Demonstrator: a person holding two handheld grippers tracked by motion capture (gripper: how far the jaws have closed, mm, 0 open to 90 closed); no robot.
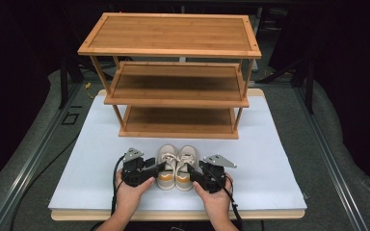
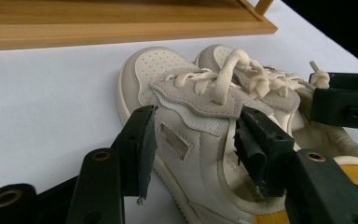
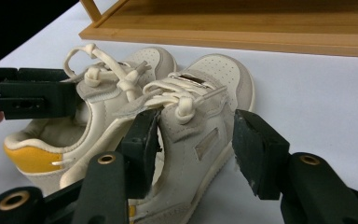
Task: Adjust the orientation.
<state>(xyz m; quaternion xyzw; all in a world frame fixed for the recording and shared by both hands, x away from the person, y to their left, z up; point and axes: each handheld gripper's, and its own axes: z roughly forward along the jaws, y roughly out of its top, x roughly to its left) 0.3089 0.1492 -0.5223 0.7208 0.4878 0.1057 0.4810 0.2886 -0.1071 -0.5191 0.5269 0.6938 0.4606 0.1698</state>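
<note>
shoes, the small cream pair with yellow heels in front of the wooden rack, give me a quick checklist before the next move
1. Left gripper straddles its small cream lace-up shoe with yellow heel, one jaw outside the wall, one inside the collar: ok.
2. Right gripper straddles the other cream shoe the same way: ok.
3. Jaws clamped on the shoe walls: not ok, gaps still show on both, so they look open.
4. Loose cream laces free of the jaws: cannot tell, one loop hangs close to the left gripper's inner jaw.
5. Shoes side by side, toes toward the three-tier bamboo rack: ok.
6. Bottom shelf free to take them: ok.
</note>
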